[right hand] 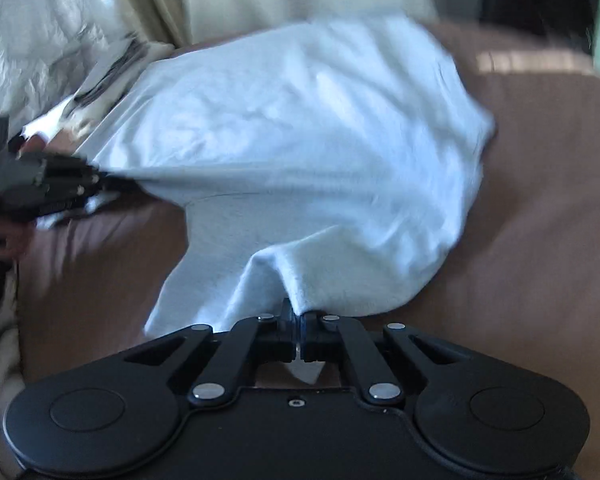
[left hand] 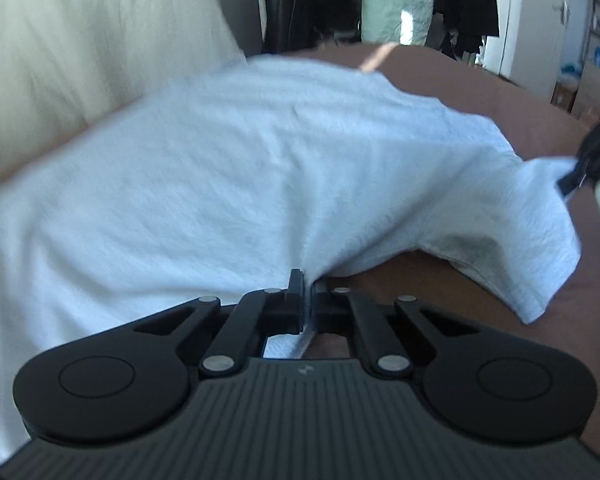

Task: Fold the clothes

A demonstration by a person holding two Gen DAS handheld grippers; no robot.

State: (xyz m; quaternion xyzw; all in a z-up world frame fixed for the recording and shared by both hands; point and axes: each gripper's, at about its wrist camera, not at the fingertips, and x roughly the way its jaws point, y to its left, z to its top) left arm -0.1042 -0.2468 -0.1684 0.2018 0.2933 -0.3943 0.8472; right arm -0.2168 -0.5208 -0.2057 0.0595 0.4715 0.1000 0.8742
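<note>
tongs on both sides are pinching shut on a white shirt [left hand: 240,168]: left tongs [left hand: 306,300] and right tongs [right hand: 298,330] are lifting its near edge over the brown bed [right hand: 540,200].

- Black two-finger left gripper [left hand: 305,300] is clamped on the near edge of a white cotton garment [left hand: 236,168].
- The garment lies spread over a brown bedsheet [left hand: 480,80].
- Black right gripper [left hand: 580,176] pinches its far-right corner.

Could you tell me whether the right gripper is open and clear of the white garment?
No, the right gripper has its jaws closed on a bunched edge of the white garment, which lies over the brown surface.
</note>
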